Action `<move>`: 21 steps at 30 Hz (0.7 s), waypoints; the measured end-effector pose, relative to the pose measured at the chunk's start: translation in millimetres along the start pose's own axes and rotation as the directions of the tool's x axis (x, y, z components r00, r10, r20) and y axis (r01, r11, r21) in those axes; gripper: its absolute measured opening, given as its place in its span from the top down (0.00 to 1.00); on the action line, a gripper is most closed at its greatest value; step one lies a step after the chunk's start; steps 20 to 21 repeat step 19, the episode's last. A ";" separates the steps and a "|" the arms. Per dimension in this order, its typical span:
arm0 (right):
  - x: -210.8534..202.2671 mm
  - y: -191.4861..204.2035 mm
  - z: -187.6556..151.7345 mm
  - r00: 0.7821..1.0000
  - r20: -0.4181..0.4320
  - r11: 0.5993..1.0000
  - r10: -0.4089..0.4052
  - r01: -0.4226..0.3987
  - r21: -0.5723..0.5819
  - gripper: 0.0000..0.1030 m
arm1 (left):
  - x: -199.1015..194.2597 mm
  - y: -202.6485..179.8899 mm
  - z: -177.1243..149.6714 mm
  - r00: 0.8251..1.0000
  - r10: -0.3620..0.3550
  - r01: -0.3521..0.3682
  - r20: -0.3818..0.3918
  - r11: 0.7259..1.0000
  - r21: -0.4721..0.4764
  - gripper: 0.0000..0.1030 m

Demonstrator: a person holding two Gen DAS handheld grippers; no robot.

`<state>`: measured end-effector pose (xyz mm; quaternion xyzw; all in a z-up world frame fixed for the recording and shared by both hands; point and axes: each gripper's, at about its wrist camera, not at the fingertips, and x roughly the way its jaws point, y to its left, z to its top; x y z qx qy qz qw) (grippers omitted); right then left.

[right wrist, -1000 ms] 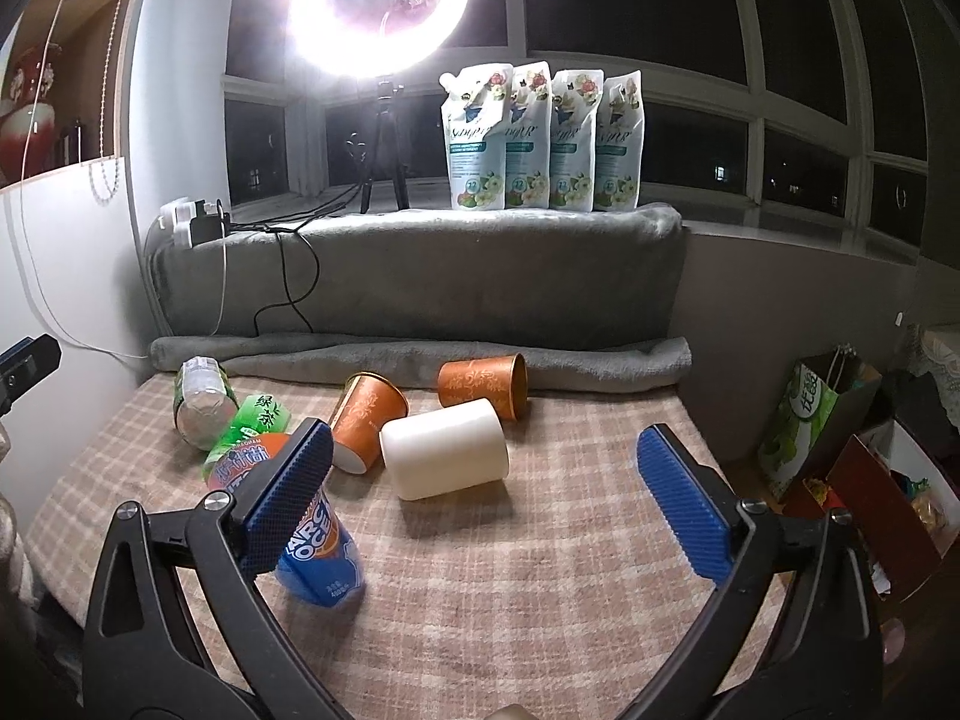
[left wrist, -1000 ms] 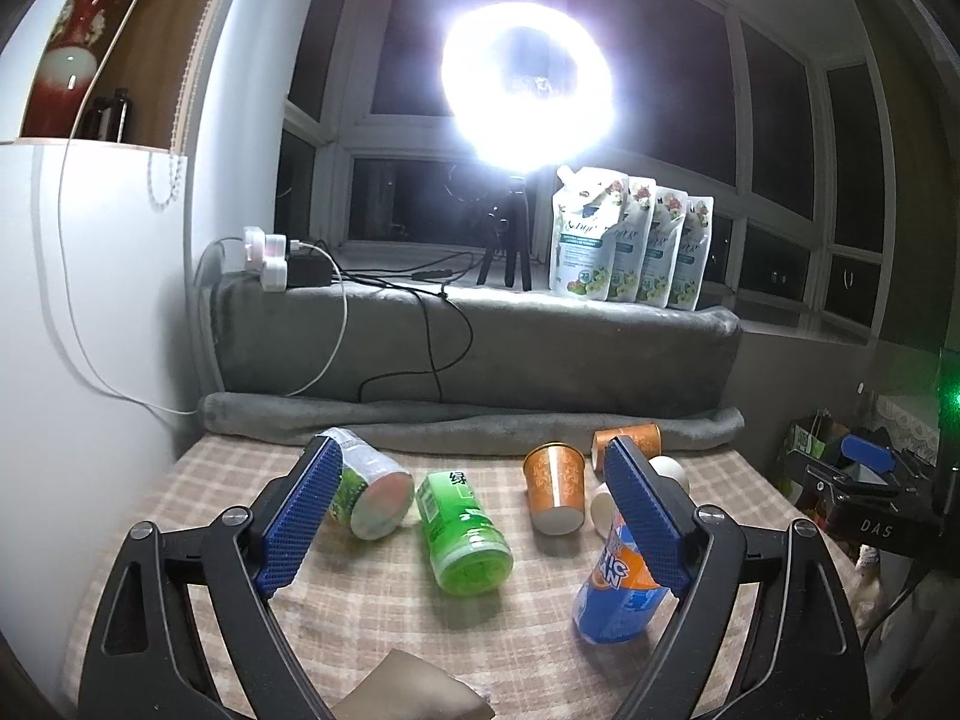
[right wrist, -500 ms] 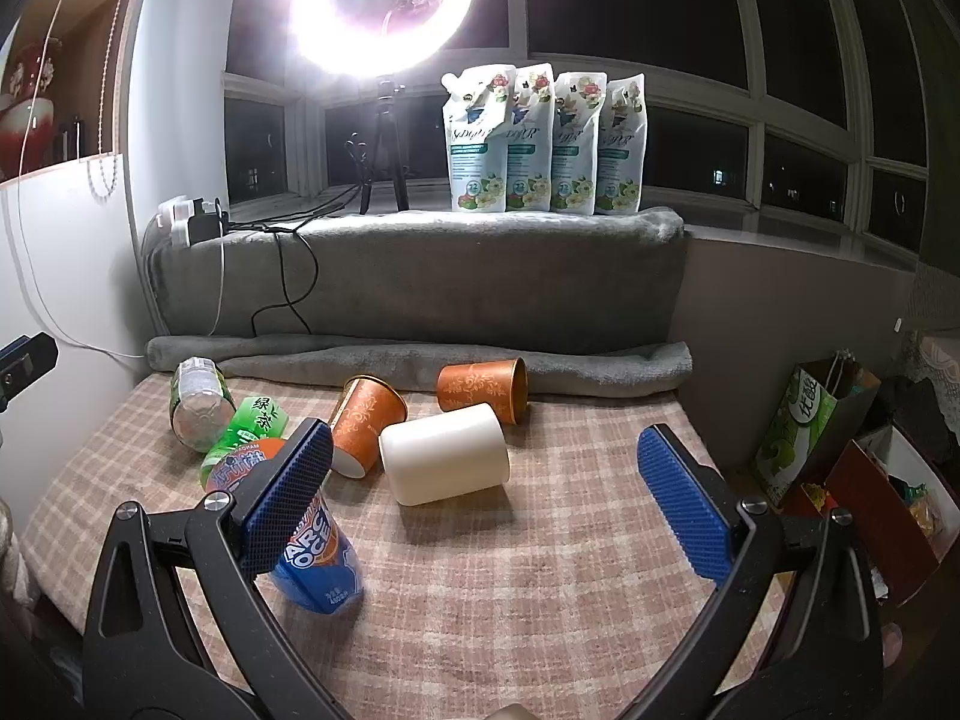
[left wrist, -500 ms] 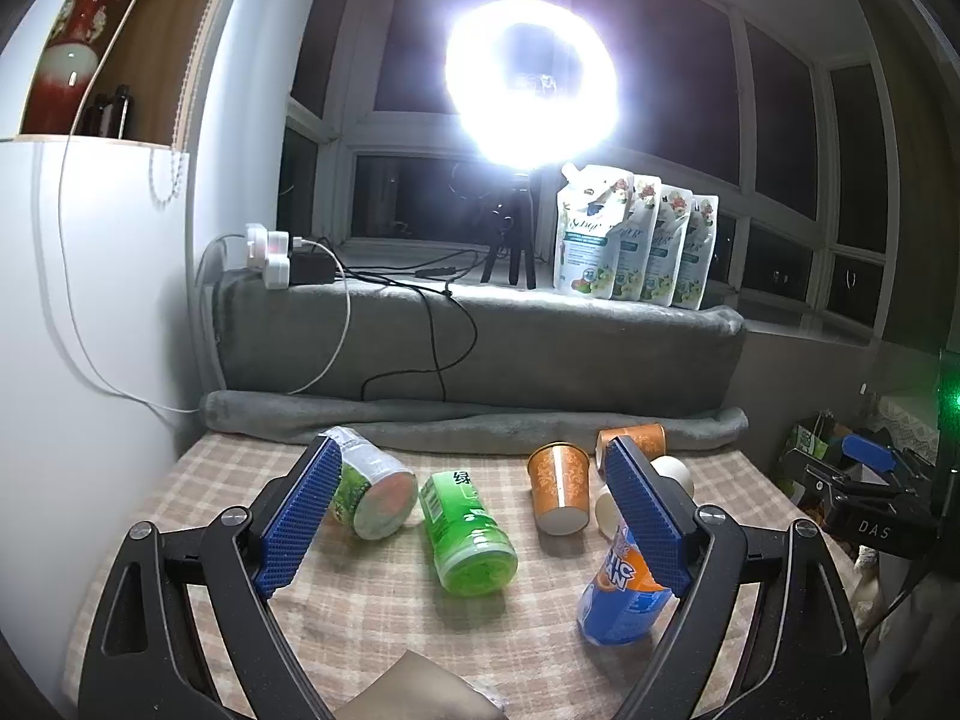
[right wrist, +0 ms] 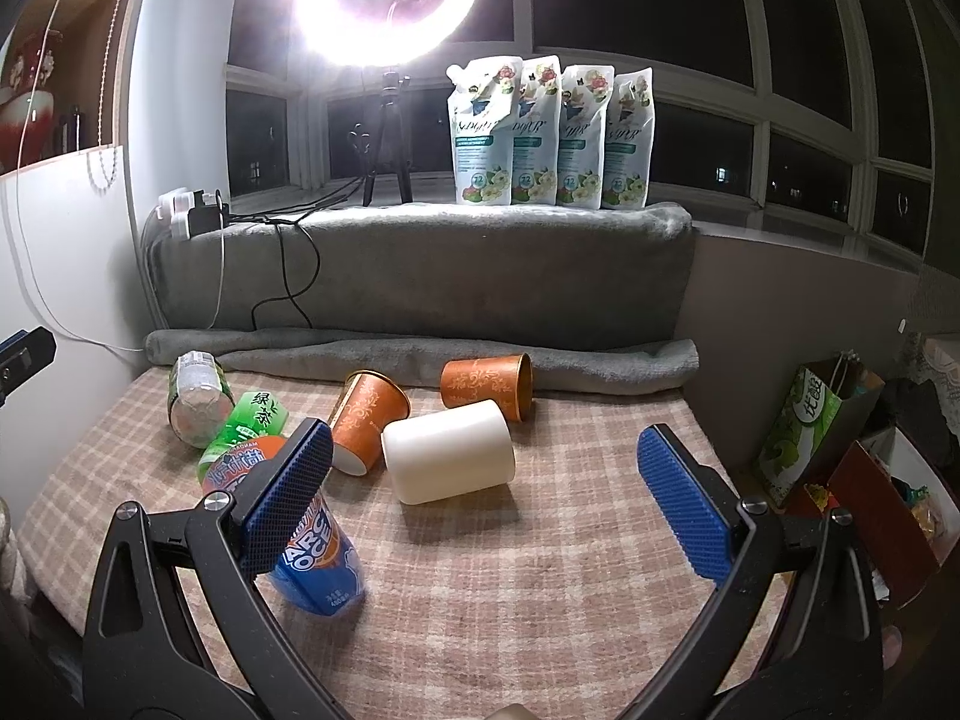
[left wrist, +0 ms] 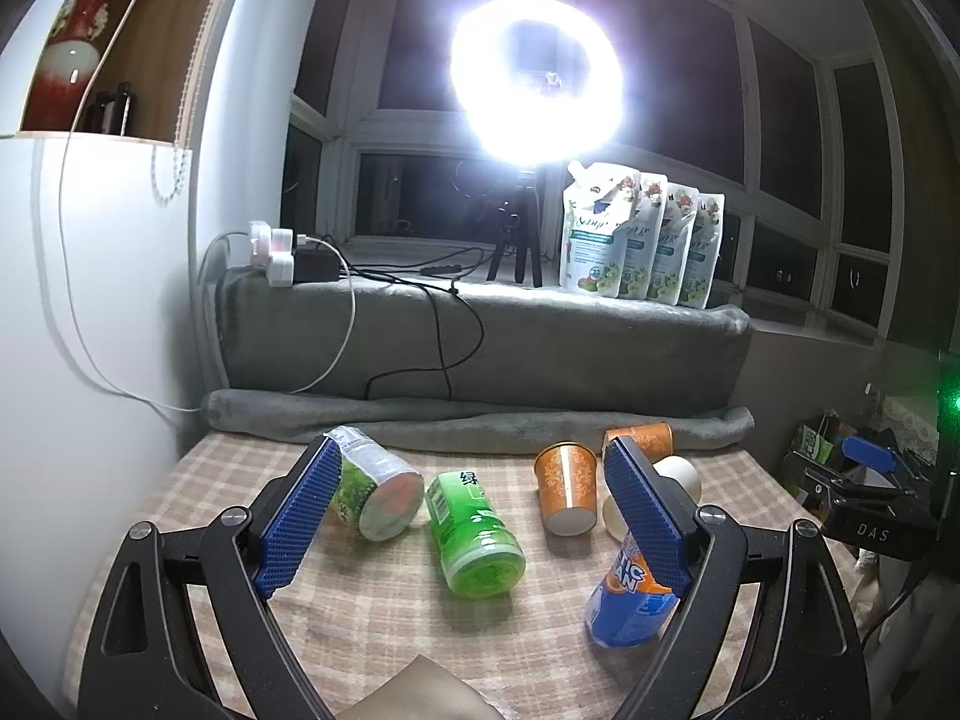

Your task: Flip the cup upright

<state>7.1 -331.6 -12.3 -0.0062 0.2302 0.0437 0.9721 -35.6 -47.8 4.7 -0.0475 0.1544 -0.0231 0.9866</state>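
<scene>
Several cups lie tipped on the checked tablecloth [right wrist: 540, 570]. A white cup [right wrist: 449, 459] lies on its side in the middle; it shows partly behind a finger in the left wrist view [left wrist: 678, 477]. One orange patterned cup [right wrist: 367, 423] [left wrist: 567, 495] lies beside it, a second orange cup [right wrist: 487, 385] [left wrist: 645, 438] behind. My right gripper [right wrist: 483, 501] is open and empty, above the cloth in front of the white cup. My left gripper [left wrist: 471, 525] is open and empty, over the green bottle [left wrist: 474, 540].
A clear bottle with a green label [left wrist: 372, 495] [right wrist: 195, 396] lies at the left. A blue and orange soda bottle [left wrist: 633, 591] [right wrist: 306, 540] stands near the front. A rolled grey blanket [right wrist: 420, 354] lines the back edge. Bags [right wrist: 822, 420] sit off the table's right side.
Both grippers have drifted slightly, the views shifting a little. Nothing on the table has moved and both grippers stay open.
</scene>
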 end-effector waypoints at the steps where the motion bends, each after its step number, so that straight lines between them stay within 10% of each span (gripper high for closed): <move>1: -1.0 -0.2 0.1 1.000 0.000 1.000 0.000 0.000 -0.001 0.00 | 0.3 -0.2 0.1 1.000 0.000 0.000 0.000 1.000 0.000 0.13; 21: 10.3 6.7 -5.0 1.000 -0.013 1.000 0.008 -0.008 -0.016 0.00 | 5.0 3.9 1.0 1.000 0.005 -0.005 -0.007 1.000 -0.005 0.13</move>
